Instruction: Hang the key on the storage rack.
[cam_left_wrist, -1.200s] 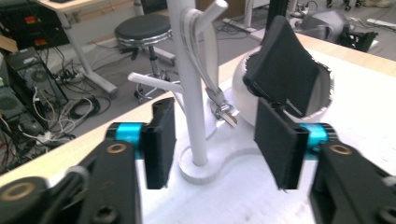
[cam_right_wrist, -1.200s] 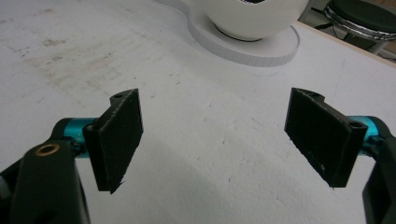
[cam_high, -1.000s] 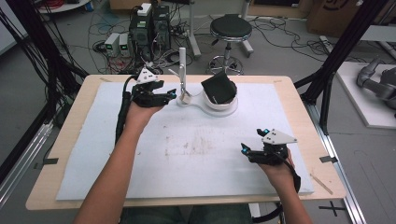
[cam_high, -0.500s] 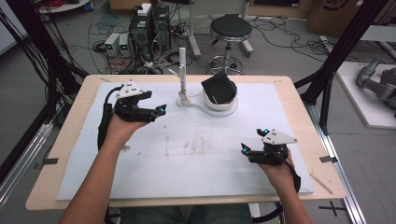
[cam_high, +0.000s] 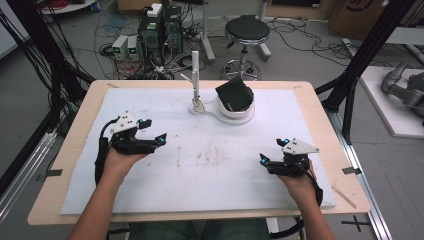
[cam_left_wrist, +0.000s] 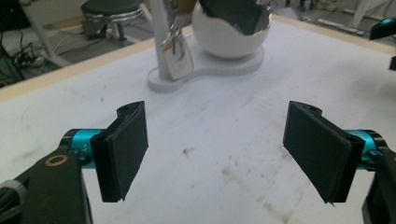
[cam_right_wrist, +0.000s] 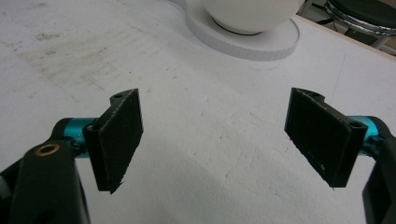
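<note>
White plastic, by the look of it, makes up the stand (cam_high: 220, 111) at the upper middle of the high view: a flat base joining a thin upright post (cam_high: 195, 75) with a round bowl (cam_high: 239, 108) just beside it. A dark square piece (cam_high: 234, 94) sits tilted in the bowl's mouth. In the left gripper view a small silvery tag or key (cam_left_wrist: 176, 56) hangs against the post. I judge the stand light, stiff and smooth, so likely to slide on the white mat (cam_high: 150, 200) if pushed; the post looks the slimmest and most breakable part. The bowl's rim or the base edge seems the safer hold, and the dark piece looks thin enough to pinch by its raised corner.

Left claw (cam_high: 161, 139) sits at the left middle of the frame, jaws wide apart, nothing between them, hovering over the tabletop well short of the stand. Right claw (cam_high: 263, 161) at the lower right is likewise spread wide and empty
</note>
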